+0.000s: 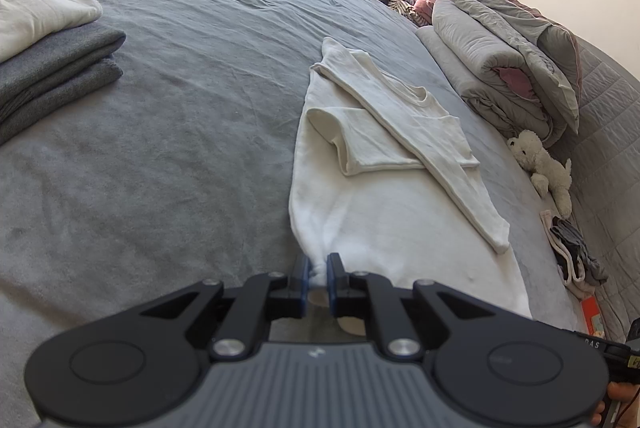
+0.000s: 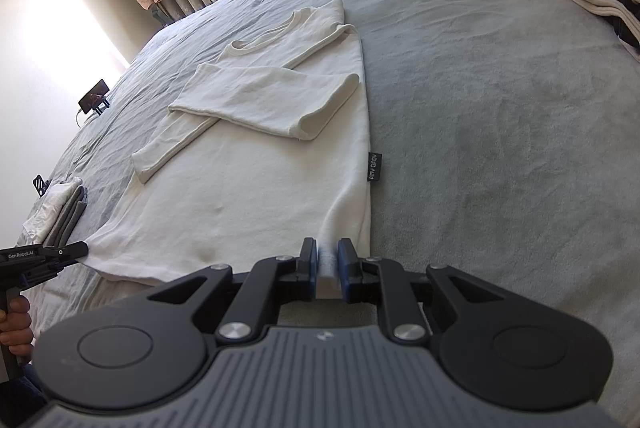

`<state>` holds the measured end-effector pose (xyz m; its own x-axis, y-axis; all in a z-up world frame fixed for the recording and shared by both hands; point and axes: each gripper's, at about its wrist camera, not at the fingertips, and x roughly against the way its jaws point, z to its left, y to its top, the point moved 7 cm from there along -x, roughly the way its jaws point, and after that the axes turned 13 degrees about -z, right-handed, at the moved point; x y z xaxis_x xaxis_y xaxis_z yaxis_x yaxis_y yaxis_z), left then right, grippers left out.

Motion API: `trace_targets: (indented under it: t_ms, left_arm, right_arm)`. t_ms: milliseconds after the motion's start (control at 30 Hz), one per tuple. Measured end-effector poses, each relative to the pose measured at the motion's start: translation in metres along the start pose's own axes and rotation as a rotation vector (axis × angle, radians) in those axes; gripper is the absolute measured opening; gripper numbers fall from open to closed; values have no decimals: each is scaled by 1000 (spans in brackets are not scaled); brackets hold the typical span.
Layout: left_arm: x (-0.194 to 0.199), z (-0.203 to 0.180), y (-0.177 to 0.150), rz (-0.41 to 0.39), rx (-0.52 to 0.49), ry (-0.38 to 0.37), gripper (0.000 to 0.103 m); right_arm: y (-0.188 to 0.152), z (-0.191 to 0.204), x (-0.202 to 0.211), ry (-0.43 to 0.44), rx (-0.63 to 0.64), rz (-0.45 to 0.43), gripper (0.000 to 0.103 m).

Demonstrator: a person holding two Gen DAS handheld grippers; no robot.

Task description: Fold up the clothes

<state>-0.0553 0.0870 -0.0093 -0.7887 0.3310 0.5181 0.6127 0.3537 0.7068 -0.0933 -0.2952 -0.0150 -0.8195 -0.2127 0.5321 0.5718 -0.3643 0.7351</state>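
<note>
Two grippers, one garment. Bed [image 1: 180, 107] with grey cover takes up both views. White long-sleeve shirt [image 2: 248, 187] lies flat on it, both sleeves already crossed over the chest, collar at the far end, hem at the near end.

Key geometry: shirt's long axis runs straight away from both sets of fingers, hem nearest, collar farthest. Each hand owns one hem corner, so neither is nearer; they sit level across the short axis. My read: next move is hem carried forward along that axis toward the collar, both hands tracking parallel or the fold skews.

Left gripper [image 1: 318, 268]: jaws nearly closed, pinching a bunched bit of hem at the shirt's left corner. Right gripper [image 2: 328, 260]: also closed down on cloth, slightly thicker pinch, at the right hem corner just below the black side label [image 2: 375, 167].

Off to the side: folded stack [image 1: 48, 59] of grey and white items, well apart from the shirt. Stuffed toy [image 1: 544, 163] near the bedding pile [image 1: 500, 67], clear of the fold path.
</note>
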Motion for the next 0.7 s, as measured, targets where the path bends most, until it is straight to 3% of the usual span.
trace_targets:
  t_ms: [533, 700]
  left_arm:
    - [1, -1, 0, 1, 1, -1, 9]
    - [4, -4, 3, -12, -3, -16, 9]
  right_arm:
    - [0, 0, 0, 2, 4, 0, 18]
    - [5, 1, 5, 12, 2, -34, 15]
